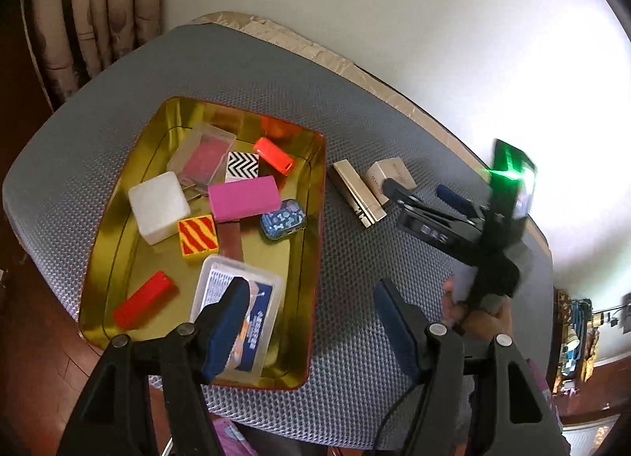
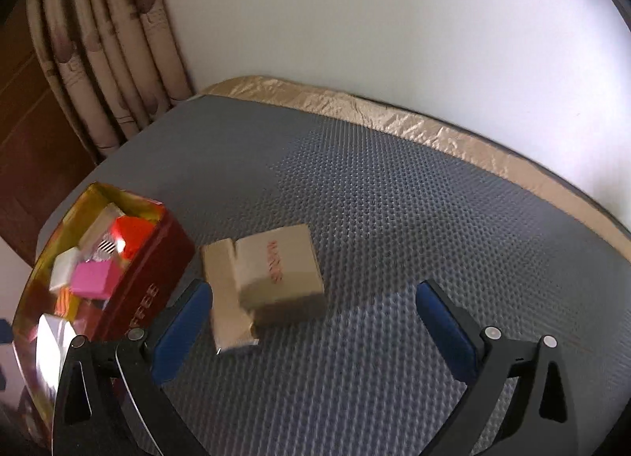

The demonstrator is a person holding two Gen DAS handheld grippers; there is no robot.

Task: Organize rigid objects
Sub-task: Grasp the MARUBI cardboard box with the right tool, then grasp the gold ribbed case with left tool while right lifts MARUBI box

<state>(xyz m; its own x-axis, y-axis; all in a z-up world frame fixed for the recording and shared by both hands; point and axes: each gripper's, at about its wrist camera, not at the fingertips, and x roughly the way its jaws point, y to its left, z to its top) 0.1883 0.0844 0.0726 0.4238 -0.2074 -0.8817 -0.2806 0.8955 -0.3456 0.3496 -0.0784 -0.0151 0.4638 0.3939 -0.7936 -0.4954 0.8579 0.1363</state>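
A gold-lined tin [image 1: 307,258] with red outer walls [image 2: 146,286] sits on the grey mat. Several small things lie in it, among them a white block [image 1: 157,205], a pink block [image 1: 244,197], a red block [image 1: 144,300] and a clear plastic box [image 1: 236,314]. My left gripper [image 1: 311,329] hangs open over the tin's right rim, its left finger above the clear box. Right of the tin lie a flat beige box [image 1: 357,195] and a squarer beige box [image 1: 392,180], touching. My right gripper [image 2: 315,333] is open just short of them [image 2: 276,274], holding nothing.
A grey dimpled mat [image 2: 394,199] covers the table, with a gold cloth strip [image 2: 355,109] along its far edge by the white wall. A curtain [image 2: 110,61] hangs at the back left. A person's hand [image 1: 477,314] holds the right gripper's handle.
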